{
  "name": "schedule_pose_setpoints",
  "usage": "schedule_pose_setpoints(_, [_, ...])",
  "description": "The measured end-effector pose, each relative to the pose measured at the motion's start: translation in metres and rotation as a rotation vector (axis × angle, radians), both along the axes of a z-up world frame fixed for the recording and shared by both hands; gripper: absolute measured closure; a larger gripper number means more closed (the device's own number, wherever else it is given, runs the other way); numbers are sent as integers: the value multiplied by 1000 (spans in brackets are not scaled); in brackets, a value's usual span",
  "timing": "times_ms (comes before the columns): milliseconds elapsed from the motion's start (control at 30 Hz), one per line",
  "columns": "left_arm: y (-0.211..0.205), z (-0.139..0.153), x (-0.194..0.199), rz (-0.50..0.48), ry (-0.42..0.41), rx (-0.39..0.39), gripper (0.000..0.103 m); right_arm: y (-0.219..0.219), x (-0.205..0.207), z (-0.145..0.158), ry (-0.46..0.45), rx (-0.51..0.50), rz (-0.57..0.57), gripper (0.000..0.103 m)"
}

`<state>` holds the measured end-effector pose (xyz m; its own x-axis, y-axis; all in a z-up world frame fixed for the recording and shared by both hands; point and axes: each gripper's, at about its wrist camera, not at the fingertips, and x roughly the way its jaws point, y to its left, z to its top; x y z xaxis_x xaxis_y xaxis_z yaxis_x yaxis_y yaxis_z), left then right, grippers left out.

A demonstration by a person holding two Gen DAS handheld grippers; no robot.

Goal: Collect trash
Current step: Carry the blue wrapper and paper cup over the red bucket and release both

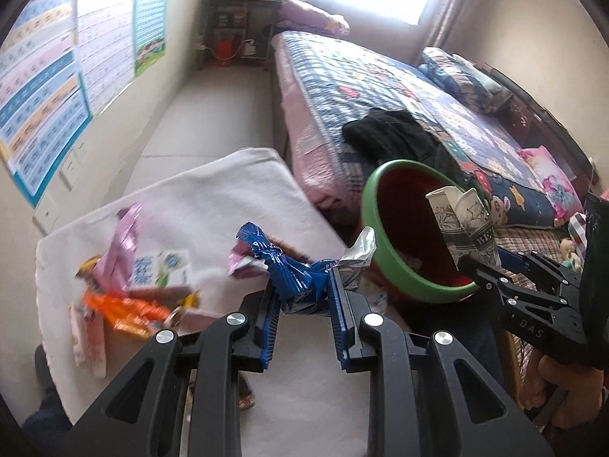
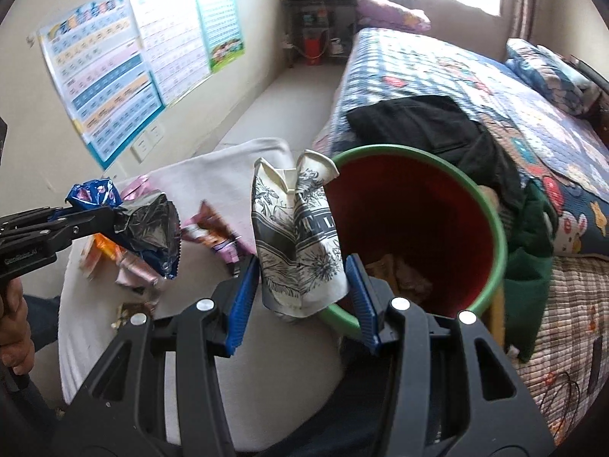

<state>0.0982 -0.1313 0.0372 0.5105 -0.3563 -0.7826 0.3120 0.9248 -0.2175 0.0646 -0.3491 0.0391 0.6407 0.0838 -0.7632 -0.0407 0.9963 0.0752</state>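
left claw (image 1: 302,297) tilted down, clamping blue wrapper (image 1: 281,262); right claw (image 2: 302,285) clamping crushed cup (image 2: 300,236)

Bin (image 2: 491,224) stands between towel (image 2: 213,175) and bed (image 2: 456,68)

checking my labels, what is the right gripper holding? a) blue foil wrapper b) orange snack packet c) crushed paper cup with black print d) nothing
c: in the right wrist view the right gripper has its jaws closed on the crushed paper cup, beside the green-rimmed bin; the blue foil wrapper is in the left gripper.
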Motion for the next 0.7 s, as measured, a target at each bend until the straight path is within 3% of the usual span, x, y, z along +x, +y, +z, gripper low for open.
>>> schedule_pose_setpoints(700, [-125,25,45,-195,-29,-42,81,-90,13,2,-16,-8,-157,57])
